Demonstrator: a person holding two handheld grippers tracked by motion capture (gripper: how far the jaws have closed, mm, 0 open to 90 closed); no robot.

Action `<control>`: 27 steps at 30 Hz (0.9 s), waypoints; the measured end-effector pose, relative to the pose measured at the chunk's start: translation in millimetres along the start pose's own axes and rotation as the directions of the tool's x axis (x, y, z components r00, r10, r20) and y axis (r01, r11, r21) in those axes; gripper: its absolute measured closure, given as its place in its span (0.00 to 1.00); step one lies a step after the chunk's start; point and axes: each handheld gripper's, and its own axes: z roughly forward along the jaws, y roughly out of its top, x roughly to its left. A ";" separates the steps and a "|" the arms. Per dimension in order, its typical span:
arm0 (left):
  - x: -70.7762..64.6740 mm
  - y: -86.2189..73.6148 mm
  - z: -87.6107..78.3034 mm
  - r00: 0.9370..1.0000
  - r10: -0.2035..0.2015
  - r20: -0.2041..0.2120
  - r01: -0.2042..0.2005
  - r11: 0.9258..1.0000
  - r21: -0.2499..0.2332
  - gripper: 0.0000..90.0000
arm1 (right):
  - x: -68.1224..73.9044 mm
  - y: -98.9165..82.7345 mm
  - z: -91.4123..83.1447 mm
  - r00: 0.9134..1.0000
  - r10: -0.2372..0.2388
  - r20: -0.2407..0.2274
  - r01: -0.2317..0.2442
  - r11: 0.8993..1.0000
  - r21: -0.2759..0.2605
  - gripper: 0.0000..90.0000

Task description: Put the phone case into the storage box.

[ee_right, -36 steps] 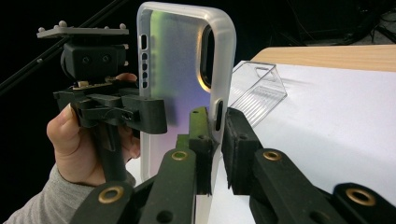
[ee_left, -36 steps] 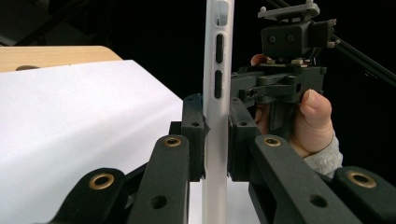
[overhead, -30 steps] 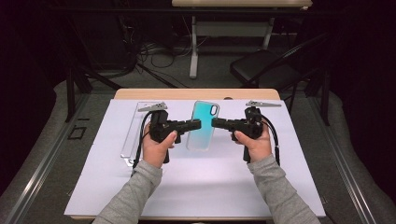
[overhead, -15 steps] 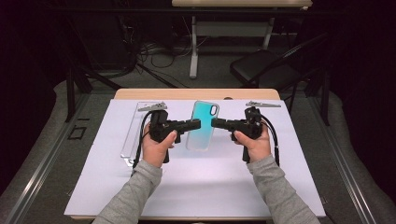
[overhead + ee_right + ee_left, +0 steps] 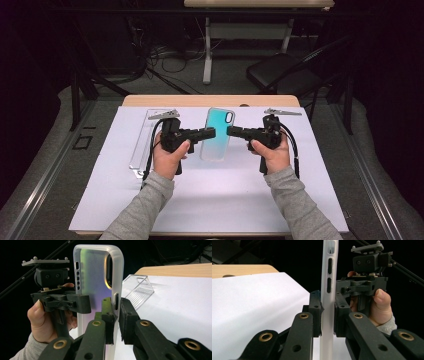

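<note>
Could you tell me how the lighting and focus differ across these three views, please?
High view: white table cover brightly lit, surroundings nearly black. Left gripper view: cover glares white; phone case edge sharp. Right gripper view: case shows iridescent sheen; black background.

Count at this moment: one phone case (image 5: 218, 134), translucent with a teal-tinted back. One clear plastic stand (image 5: 146, 141) on the surface. One white sheet (image 5: 210, 195) over one wooden surface (image 5: 210, 101). Two tongs: left tongs (image 5: 212, 133), right tongs (image 5: 231, 131). Two hands, one per tool.
</note>
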 end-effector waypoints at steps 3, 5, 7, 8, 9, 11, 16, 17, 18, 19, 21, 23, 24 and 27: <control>0.4 0.1 0.0 1.000 -0.005 0.003 0.005 1.000 0.002 0.89 | 0.1 0.1 -0.2 1.000 -0.001 -0.001 0.001 1.000 0.000 0.93; -0.1 0.2 -0.1 1.000 -0.008 0.002 0.008 1.000 0.000 0.89 | -0.1 0.1 -0.2 1.000 0.000 -0.002 0.000 1.000 -0.001 0.93; -0.1 0.4 -0.2 1.000 -0.009 0.004 0.009 1.000 -0.001 0.87 | 0.4 -0.2 0.2 1.000 -0.005 0.000 0.005 1.000 0.002 0.93; 0.0 0.5 -0.2 1.000 -0.006 0.004 0.006 1.000 -0.003 0.86 | 0.5 -0.4 0.6 1.000 -0.006 0.001 0.006 1.000 0.003 0.93; -0.1 0.6 -0.2 1.000 -0.005 0.003 0.005 1.000 -0.002 0.86 | 0.4 -0.5 0.9 1.000 -0.008 0.001 0.008 1.000 0.003 0.93; 0.0 0.7 -0.4 1.000 -0.001 -0.001 0.001 1.000 -0.003 0.83 | 0.4 -0.6 0.9 1.000 -0.006 0.003 0.006 1.000 0.007 0.93; 1.0 1.1 -1.4 1.000 0.001 -0.020 -0.001 1.000 -0.002 0.77 | 0.2 -0.7 0.9 1.000 -0.015 0.015 0.015 1.000 0.005 0.93; 1.1 1.2 -1.6 1.000 0.003 -0.021 -0.003 1.000 -0.004 0.77 | 0.2 -0.7 0.9 1.000 -0.015 0.015 0.015 1.000 0.005 0.93; 1.0 1.3 -2.0 1.000 0.004 -0.024 -0.004 1.000 -0.005 0.76 | 0.1 -0.7 1.0 1.000 -0.017 0.016 0.017 1.000 0.005 0.93; 0.9 1.4 -2.2 1.000 0.005 -0.029 -0.005 1.000 -0.009 0.74 | 0.2 -0.8 1.0 1.000 -0.020 0.019 0.020 1.000 0.006 0.93; 0.3 1.6 -3.1 0.998 0.016 -0.054 -0.017 1.000 -0.014 0.71 | 0.3 -0.8 0.8 0.999 -0.023 0.022 0.023 1.000 0.006 0.93; 0.9 2.1 -4.3 0.998 0.019 -0.063 -0.020 1.000 -0.015 0.71 | 0.4 -0.8 0.6 1.000 -0.021 0.022 0.020 1.000 0.006 0.93; 0.4 2.1 -4.8 0.998 0.015 -0.067 -0.017 1.000 -0.018 0.70 | 0.5 -0.6 0.3 0.999 -0.021 0.024 0.021 1.000 0.006 0.93; -1.0 2.2 -6.0 0.994 0.034 -0.102 -0.037 0.999 -0.027 0.66 | 0.8 -0.3 -0.4 0.999 -0.026 0.027 0.026 1.000 0.003 0.93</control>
